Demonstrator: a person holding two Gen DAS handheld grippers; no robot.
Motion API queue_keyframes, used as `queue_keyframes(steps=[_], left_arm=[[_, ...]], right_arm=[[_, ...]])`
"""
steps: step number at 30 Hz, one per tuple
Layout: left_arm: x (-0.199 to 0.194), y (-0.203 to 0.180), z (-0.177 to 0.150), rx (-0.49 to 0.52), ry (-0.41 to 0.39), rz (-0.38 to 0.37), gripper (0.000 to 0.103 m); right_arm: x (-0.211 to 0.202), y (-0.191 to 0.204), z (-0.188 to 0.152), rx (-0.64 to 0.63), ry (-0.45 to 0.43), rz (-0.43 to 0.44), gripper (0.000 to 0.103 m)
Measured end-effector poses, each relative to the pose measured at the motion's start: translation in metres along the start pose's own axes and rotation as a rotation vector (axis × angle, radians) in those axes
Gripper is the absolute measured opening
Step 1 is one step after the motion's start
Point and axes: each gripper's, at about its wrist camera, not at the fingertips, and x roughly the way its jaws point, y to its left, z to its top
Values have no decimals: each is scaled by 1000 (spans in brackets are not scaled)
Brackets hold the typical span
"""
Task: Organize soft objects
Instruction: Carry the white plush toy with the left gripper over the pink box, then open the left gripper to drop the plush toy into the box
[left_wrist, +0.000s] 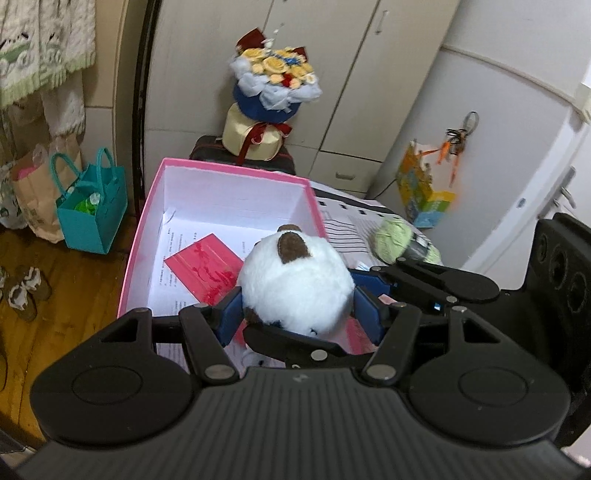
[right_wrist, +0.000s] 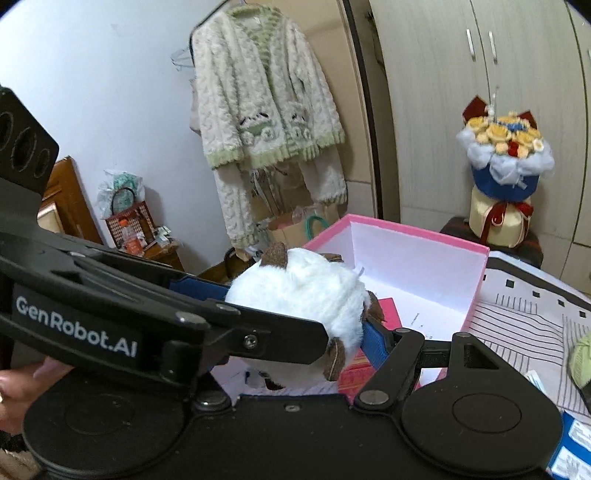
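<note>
Left wrist view shows both my grippers, left (left_wrist: 295, 314) and right (right_wrist: 354, 328), closed on the plush (left_wrist: 295, 288) from crossing directions, holding it over the near end of the pink box (left_wrist: 236, 173), presumably for a steady lowering.

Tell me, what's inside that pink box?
Inside the pink box lie printed papers and a red envelope. The white plush toy, held over the near end, hides what lies below it.
</note>
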Motion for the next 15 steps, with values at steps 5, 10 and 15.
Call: queue_keyframes(steps=[5, 10, 15], left_arm=[[36, 24, 11, -49, 38, -8, 62], [65, 50, 15, -130, 91, -15, 62], [85, 71, 21, -204, 117, -6, 62]], right_arm=[[32, -12, 7, -19, 64, -24, 77], [65, -17, 16, -79, 170, -43, 77], [94, -20, 26, -110, 250, -47, 77]])
